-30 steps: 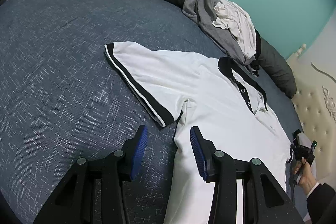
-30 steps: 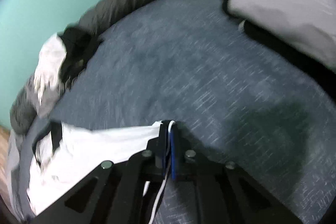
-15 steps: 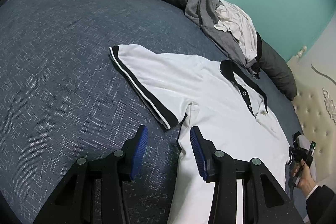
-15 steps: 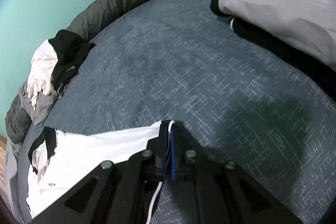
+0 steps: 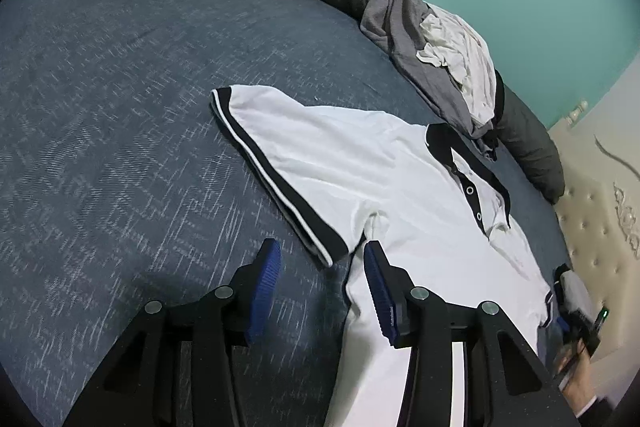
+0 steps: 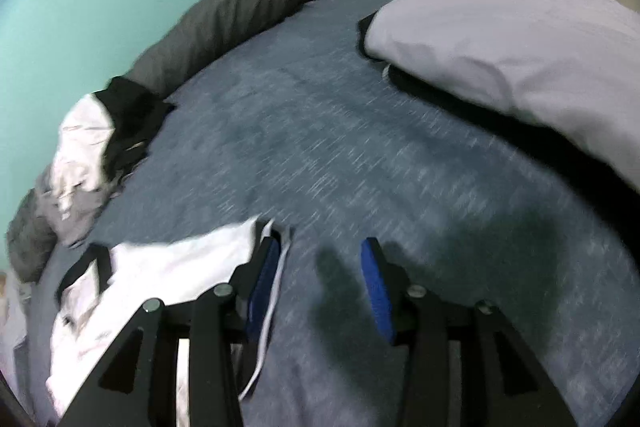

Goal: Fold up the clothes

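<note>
The left wrist view shows the whole white polo shirt lying flat on the blue bed, collar toward 3 o'clock, and a pile of clothes at 1 o'clock. The right wrist view shows a pale pillow at 1 o'clock. The left gripper has its jaws half open over the shirt's side edge, holding nothing. The right gripper has just been opening its jaws; the sleeve hem lies by the left pad, not pressed. Bare bed stretches at 10 o'clock.
</note>
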The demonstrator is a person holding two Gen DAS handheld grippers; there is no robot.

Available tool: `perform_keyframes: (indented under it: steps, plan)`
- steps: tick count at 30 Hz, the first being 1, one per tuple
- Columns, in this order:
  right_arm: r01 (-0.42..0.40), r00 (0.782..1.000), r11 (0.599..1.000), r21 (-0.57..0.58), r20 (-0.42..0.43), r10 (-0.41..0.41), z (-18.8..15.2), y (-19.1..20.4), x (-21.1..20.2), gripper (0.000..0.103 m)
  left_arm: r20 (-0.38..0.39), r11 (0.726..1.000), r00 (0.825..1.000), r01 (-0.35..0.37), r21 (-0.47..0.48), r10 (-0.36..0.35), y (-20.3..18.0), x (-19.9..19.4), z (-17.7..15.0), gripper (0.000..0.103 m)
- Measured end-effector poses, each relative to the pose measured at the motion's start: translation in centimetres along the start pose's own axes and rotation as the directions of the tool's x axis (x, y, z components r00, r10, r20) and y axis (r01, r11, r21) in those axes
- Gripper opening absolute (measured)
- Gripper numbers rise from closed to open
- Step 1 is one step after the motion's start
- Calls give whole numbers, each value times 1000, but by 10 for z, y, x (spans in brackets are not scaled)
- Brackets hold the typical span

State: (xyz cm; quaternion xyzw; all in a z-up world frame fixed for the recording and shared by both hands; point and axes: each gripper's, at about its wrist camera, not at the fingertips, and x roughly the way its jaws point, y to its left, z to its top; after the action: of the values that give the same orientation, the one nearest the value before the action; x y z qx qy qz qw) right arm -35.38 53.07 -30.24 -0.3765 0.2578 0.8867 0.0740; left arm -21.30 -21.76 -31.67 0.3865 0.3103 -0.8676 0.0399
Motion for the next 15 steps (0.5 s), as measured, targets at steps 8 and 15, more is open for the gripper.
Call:
perform_keyframes:
  steps: [8,15]
  plan:
    - [-69,996,998,-7,-62,68,-26,13,5,45,-47,994,996,69,-90,-73,14,26,-2,31]
    - [-75,996,996,-46,-59,72,-30,27,2,45,-36,986,992,112,-125,-118,20,18,-5,5]
